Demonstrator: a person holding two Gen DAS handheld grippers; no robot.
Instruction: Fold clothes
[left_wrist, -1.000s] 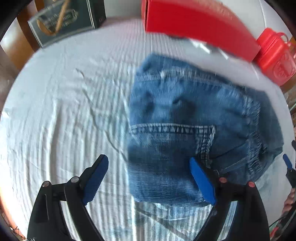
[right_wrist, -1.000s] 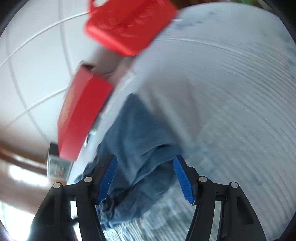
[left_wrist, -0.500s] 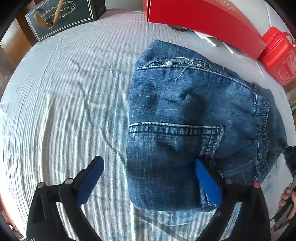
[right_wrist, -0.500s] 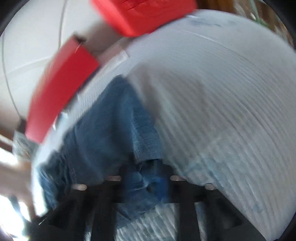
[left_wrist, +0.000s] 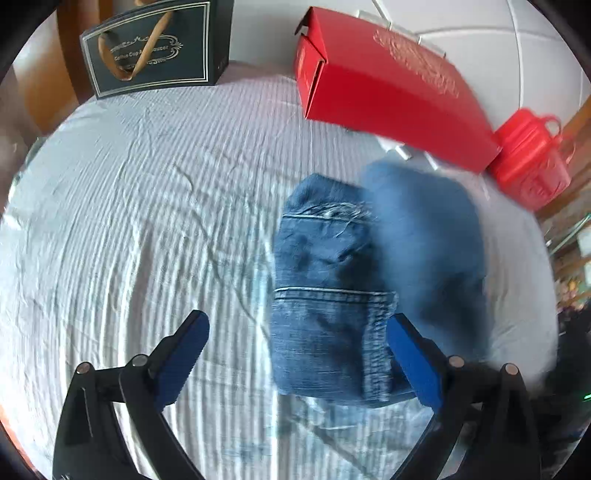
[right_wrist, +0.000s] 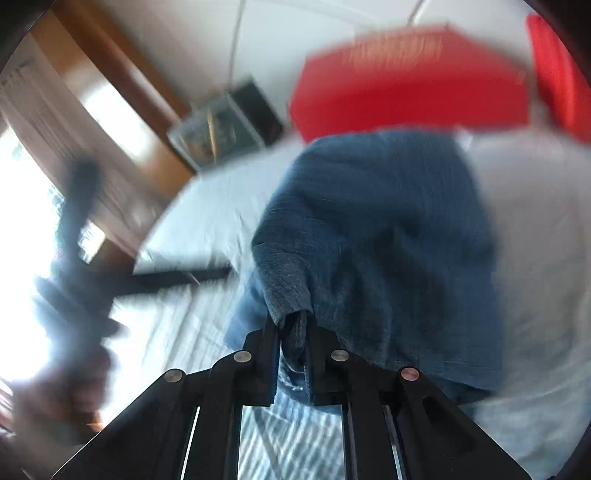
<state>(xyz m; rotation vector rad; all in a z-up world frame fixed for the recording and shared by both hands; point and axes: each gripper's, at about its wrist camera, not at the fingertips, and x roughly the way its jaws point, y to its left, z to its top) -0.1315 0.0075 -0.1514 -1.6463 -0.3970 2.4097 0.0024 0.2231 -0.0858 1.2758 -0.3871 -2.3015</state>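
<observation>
The right gripper (right_wrist: 291, 354) is clamped on an edge of the folded blue denim jeans (left_wrist: 325, 295), lifting a flap above the white ribbed cloth (left_wrist: 147, 221). The left gripper (left_wrist: 295, 354) hovers with jaws apart near the jeans; a long red cardboard box (left_wrist: 388, 85) lies beyond.

White ribbed cloth (left_wrist: 147, 206) covers the table; behind it a white tiled wall (left_wrist: 535, 48), brown wooden trim (right_wrist: 122, 85), a glaring window (right_wrist: 22, 206).
</observation>
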